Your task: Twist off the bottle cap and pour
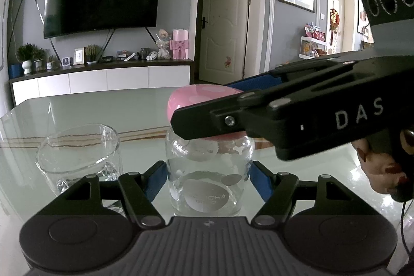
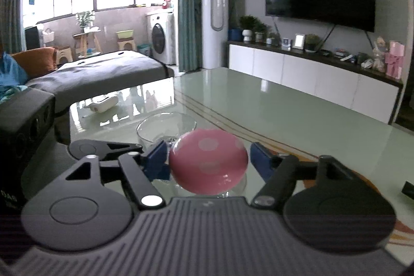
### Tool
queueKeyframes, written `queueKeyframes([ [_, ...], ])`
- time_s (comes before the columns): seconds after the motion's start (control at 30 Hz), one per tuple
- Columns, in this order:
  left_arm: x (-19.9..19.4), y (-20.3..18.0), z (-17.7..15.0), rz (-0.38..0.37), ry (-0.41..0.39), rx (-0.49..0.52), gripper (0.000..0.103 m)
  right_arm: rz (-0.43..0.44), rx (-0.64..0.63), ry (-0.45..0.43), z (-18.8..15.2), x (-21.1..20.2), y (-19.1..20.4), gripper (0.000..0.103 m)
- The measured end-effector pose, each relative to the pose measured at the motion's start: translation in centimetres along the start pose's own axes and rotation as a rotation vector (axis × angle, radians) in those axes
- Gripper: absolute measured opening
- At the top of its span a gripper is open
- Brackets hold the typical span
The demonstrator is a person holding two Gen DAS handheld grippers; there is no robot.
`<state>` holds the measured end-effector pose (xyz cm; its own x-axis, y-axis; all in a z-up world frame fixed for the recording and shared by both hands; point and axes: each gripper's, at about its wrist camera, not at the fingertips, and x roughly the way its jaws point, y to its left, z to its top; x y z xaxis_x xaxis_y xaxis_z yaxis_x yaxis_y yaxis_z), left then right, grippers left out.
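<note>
The clear bottle [image 1: 207, 172] stands between the left claw [image 1: 207, 179]'s spread pads; the right claw [image 2: 207, 162], also spread, flanks its pink cap [image 2: 208, 159].

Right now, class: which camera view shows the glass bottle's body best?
The left wrist view: the clear bottle stands whole below its pink cap. The right wrist view shows mostly the cap, hiding the body.

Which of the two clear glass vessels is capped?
The glass bottle between the left hand-held gripper's fingers: it carries a pink dotted cap. The glass cup beside it stands open-topped.
</note>
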<state>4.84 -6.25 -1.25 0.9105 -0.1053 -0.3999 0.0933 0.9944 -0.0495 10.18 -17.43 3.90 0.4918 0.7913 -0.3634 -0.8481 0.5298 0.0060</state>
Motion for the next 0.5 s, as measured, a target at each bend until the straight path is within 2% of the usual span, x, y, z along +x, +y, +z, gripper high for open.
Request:
queueKeyframes([
  [0.07,-0.1,0.1,0.0,-0.004,-0.004,-0.005,0.081,-0.026,0.005,-0.006,0.0,-0.1,0.5,0.081],
  [0.2,-0.1,0.0,-0.1,-0.006,-0.005,0.002,0.081,-0.112,0.029,0.005,0.2,0.0,2.0,0.081],
  [0.33,-0.1,-0.1,-0.2,-0.008,-0.006,0.009,0.081,-0.240,0.035,0.008,0.3,0.1,3.7,0.081],
  [0.5,-0.1,-0.3,-0.2,-0.008,-0.015,0.021,0.081,-0.325,0.068,0.030,0.1,1.1,4.6,0.080],
])
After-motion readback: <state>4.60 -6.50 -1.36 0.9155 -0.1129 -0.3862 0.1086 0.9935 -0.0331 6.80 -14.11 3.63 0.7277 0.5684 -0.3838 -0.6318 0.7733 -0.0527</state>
